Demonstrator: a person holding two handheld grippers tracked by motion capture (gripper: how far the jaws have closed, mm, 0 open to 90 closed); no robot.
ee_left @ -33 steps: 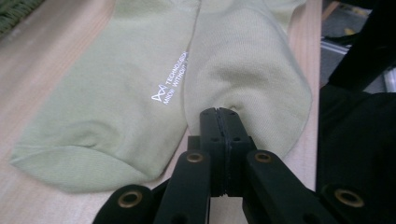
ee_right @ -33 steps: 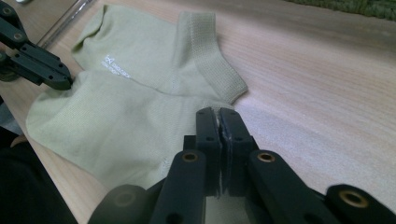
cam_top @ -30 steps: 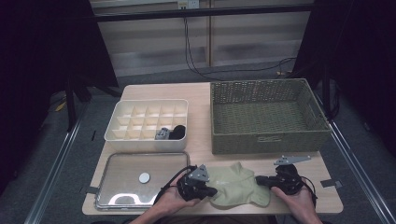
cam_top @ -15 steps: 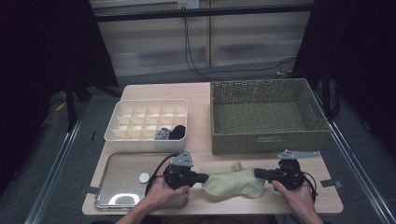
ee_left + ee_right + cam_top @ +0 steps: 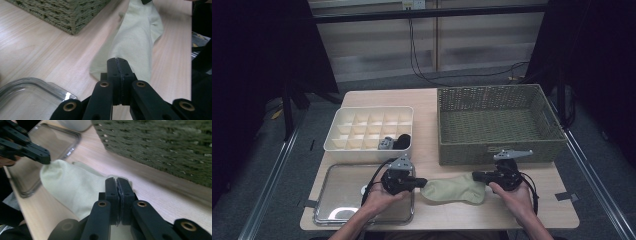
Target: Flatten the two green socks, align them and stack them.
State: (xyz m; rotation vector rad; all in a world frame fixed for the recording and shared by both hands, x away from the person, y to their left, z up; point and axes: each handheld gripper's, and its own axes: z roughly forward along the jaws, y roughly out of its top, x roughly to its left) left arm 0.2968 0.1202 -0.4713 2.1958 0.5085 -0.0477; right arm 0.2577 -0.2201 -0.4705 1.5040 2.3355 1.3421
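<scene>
1. High view: a pale green sock (image 5: 454, 188) is stretched between the left gripper (image 5: 421, 182) and the right gripper (image 5: 477, 176), low over the front of the surface (image 5: 432, 150), between the metal tray (image 5: 339, 182) and the wicker basket (image 5: 497, 125).
2. Left gripper view: the jaws are pressed together on one end of the sock (image 5: 136, 42). The bite looks shallow, so more pull could slip the fabric out.
3. Right gripper view: the right gripper (image 5: 117, 181) is clamped likewise on the opposite end of the sock (image 5: 72, 185); uneven tension might drop that end onto the surface.
4. Lifting toward the basket, the sagging middle could catch its rim.
5. The left hand (image 5: 379, 200) sits over the tray; a careless swing might knock it.
</scene>
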